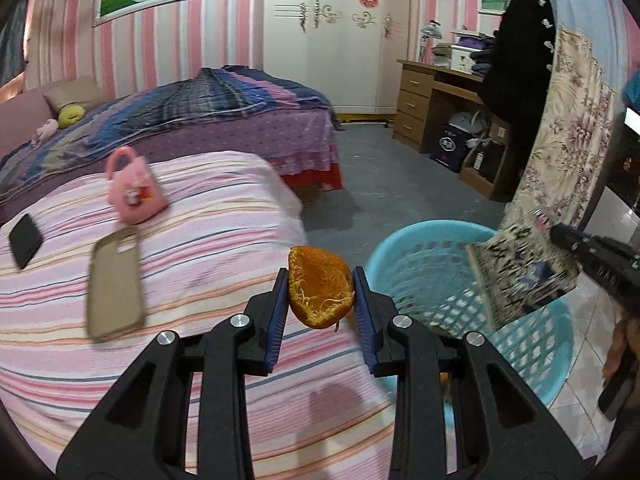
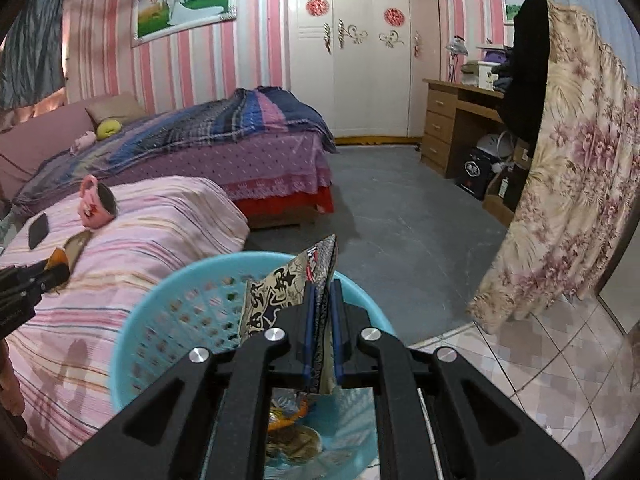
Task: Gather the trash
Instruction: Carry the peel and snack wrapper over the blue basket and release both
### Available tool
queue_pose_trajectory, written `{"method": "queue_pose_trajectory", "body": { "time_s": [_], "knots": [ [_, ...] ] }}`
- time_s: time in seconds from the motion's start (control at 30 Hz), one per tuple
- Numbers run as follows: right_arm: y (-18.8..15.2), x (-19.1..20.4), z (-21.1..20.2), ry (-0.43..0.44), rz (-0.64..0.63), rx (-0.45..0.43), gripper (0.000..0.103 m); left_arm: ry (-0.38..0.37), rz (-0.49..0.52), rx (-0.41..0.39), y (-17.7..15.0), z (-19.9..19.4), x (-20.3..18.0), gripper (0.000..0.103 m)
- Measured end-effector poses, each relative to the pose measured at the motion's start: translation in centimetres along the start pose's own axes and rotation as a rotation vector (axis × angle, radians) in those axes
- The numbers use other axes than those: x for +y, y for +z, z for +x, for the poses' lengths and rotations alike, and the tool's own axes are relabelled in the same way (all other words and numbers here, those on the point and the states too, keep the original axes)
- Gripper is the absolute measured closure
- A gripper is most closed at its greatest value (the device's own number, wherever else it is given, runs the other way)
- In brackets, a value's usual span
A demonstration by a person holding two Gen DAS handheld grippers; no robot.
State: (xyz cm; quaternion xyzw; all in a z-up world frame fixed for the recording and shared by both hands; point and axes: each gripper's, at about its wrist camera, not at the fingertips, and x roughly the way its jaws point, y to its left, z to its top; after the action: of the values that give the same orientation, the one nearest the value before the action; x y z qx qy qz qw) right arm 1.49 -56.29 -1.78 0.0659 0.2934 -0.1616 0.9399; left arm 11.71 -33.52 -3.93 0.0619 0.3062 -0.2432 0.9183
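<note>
A striped pink bed [image 1: 208, 248] fills the left of both views, with a second bed under a purple and blue cover [image 1: 224, 120] behind it and a grey floor [image 1: 400, 176] running toward a white wardrobe and a wooden desk [image 1: 424, 96]. A floral cloth [image 1: 568, 136] hangs at the right. Just beside the striped bed stands a light blue perforated basket [image 1: 424, 240], and the right wrist view shows some trash already lying at its bottom. The right gripper [image 2: 322, 320] is clenched on a patterned snack wrapper [image 2: 280, 296], holding it over the basket's opening, the wrapper sticking up past the fingertips. The left gripper [image 1: 320, 304] grasps an orange peel [image 1: 320, 288] between its blue pads, the pale stringy inside of the peel facing the camera; it hangs above the edge of the striped bed, near the basket's rim. On the striped bed lie a pink mug [image 1: 136, 188] tipped on its side, a beige phone case [image 1: 116, 284] and a black phone [image 1: 26, 240], well apart from the basket.
</note>
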Motion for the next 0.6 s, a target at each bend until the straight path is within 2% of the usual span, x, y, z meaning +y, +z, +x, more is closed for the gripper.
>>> {"method": "queue_pose_trajectory", "body": {
  "time_s": [0.17, 0.27, 0.3, 0.33, 0.4, 0.6],
  "knots": [
    [-0.5, -1.7, 0.6, -0.005, 0.038, 0.0, 0.095, -0.03, 0.041, -0.006, 0.7, 1.2, -3.3, 0.072],
    [-0.6, -2.1, 1.2, -0.007, 0.051, -0.004, 0.095, -0.045, 0.04, 0.003, 1.1, 2.1, -4.4, 0.066],
    [-0.7, -2.6, 1.2, -0.008, 0.058, -0.004, 0.095, -0.055, 0.039, 0.008, 1.3, 2.3, -4.6, 0.054],
    [-0.6, -2.5, 1.6, -0.009, 0.059, -0.003, 0.095, -0.054, 0.039, 0.006, 1.4, 2.3, -4.6, 0.037],
    [-0.7, -2.9, 1.7, -0.011, 0.07, -0.006, 0.095, -0.03, 0.038, -0.022, 1.6, 2.0, -4.5, 0.021],
    [-0.3, -2.0, 1.9, -0.012, 0.068, -0.007, 0.095, 0.037, 0.053, -0.065, 2.0, 0.8, -3.0, 0.01]
  ]
}}
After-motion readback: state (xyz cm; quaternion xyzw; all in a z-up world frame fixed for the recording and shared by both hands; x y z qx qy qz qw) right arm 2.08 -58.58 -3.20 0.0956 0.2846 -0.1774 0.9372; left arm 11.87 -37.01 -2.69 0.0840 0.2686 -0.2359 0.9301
